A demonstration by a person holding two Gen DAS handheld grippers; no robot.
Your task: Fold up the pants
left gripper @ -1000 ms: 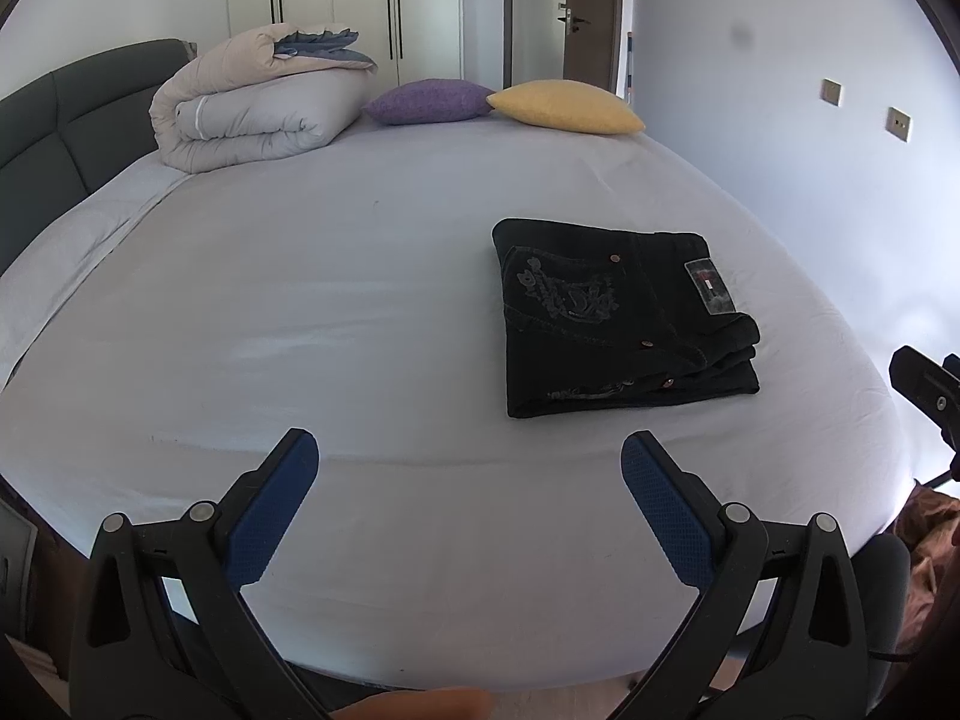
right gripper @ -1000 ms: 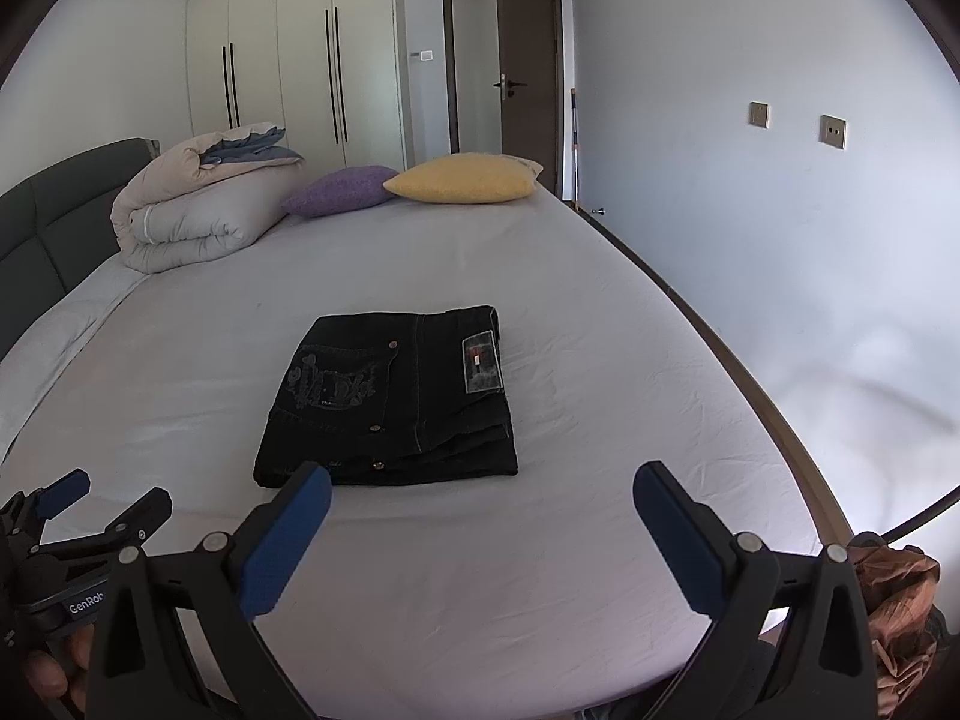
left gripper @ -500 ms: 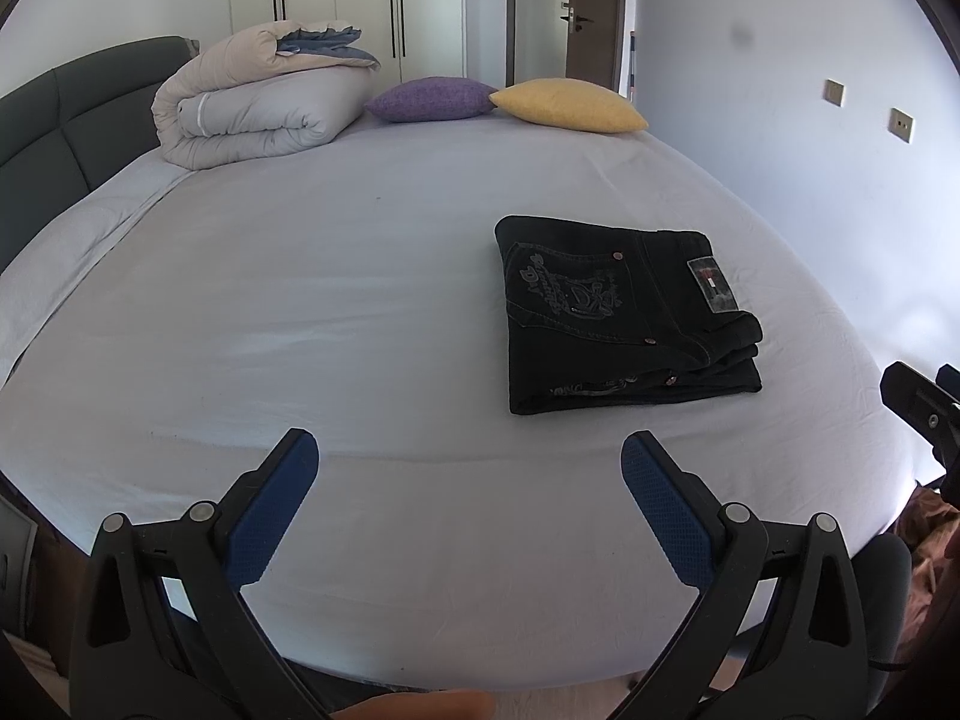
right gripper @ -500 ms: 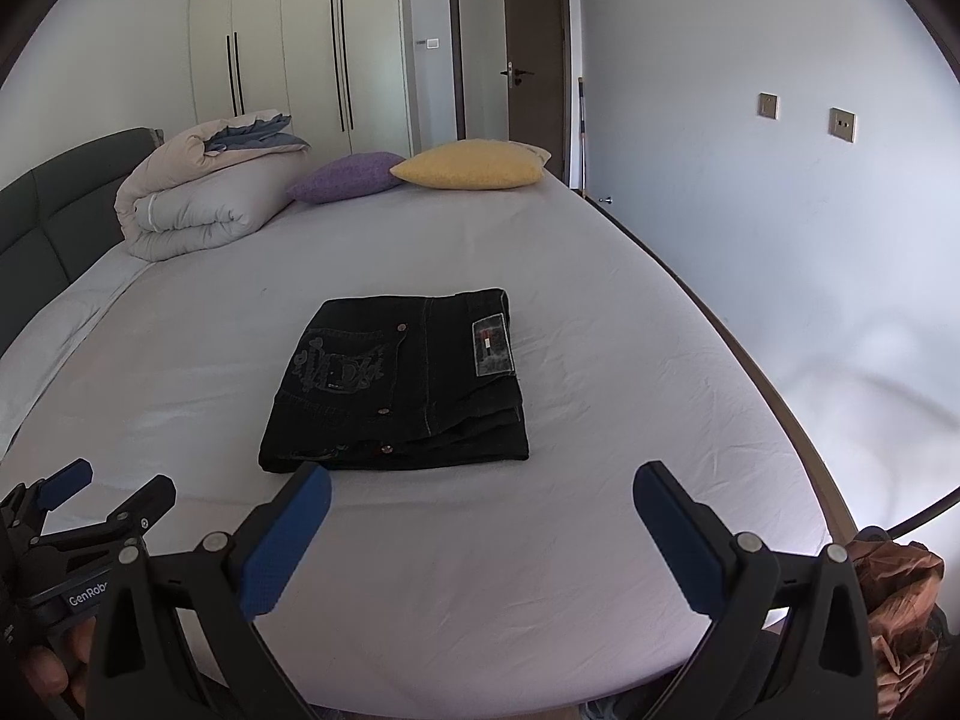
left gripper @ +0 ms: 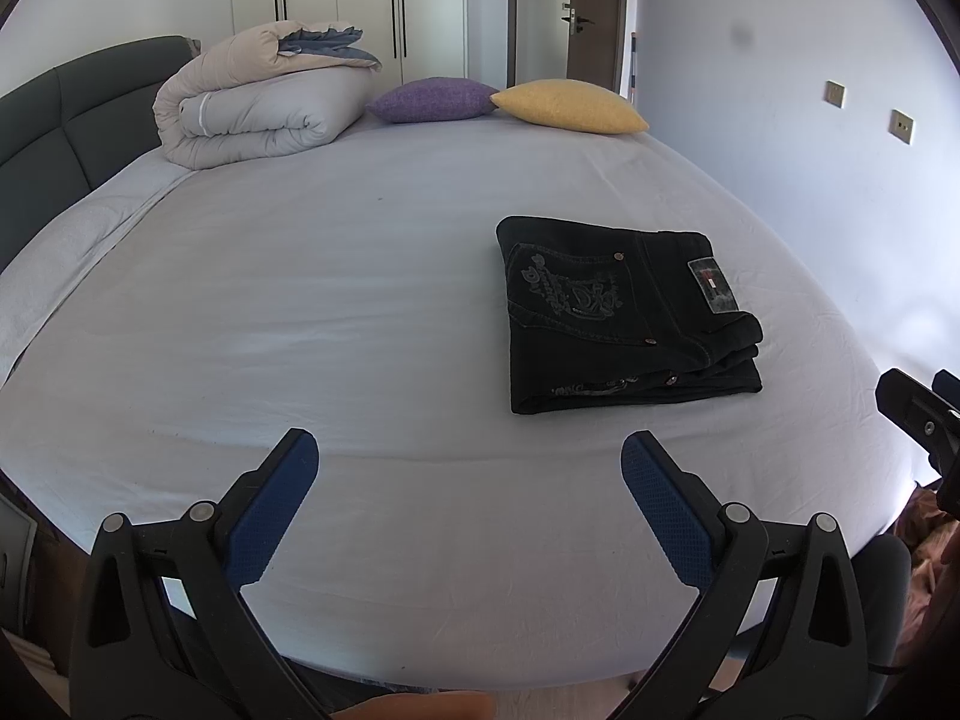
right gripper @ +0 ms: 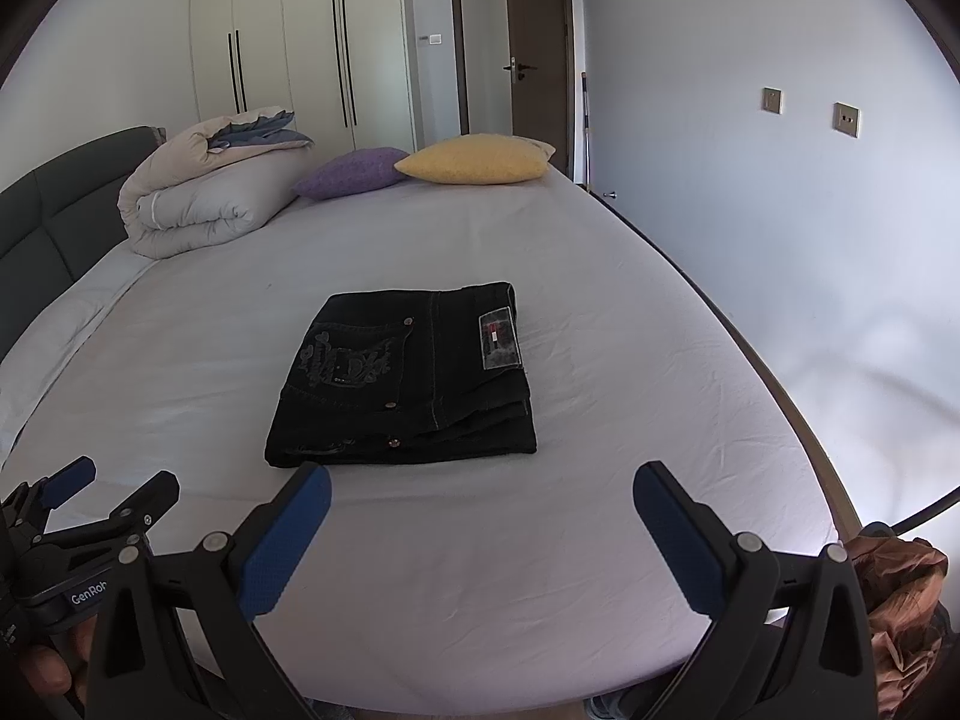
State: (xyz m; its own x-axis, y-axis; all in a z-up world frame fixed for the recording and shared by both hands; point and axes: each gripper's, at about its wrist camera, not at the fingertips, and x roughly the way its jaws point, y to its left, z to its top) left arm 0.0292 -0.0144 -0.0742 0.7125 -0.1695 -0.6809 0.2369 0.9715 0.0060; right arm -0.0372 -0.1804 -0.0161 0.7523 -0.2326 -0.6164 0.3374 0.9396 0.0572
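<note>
Black jeans [left gripper: 624, 312] [right gripper: 402, 378] lie folded in a compact rectangle on the bed, embroidered back pocket and label patch facing up. My left gripper [left gripper: 468, 450] is open above the bed's near edge, left of and nearer than the jeans, with nothing between its blue pads. Just in front of the jeans' near edge my right gripper [right gripper: 480, 483] is open and holds nothing. The left gripper [right gripper: 108, 486] also shows at the lower left of the right wrist view, and part of the right gripper at the right edge of the left wrist view.
The bed sheet [left gripper: 300, 300] [right gripper: 600, 360] is pale lilac. A rolled duvet [left gripper: 258, 102] [right gripper: 204, 198], a purple cushion [left gripper: 432, 99] [right gripper: 351, 171] and a yellow cushion [left gripper: 570, 105] [right gripper: 480, 159] lie at the far end. A dark headboard [left gripper: 42, 138] runs along the left; a wall [right gripper: 780, 180] along the right. A brown cloth [right gripper: 900, 612] lies beyond the near right corner.
Both grippers have drawn back and risen slightly, so the jeans and bedding sit a little lower in both views. The jeans have not moved, and both grippers stay open.
</note>
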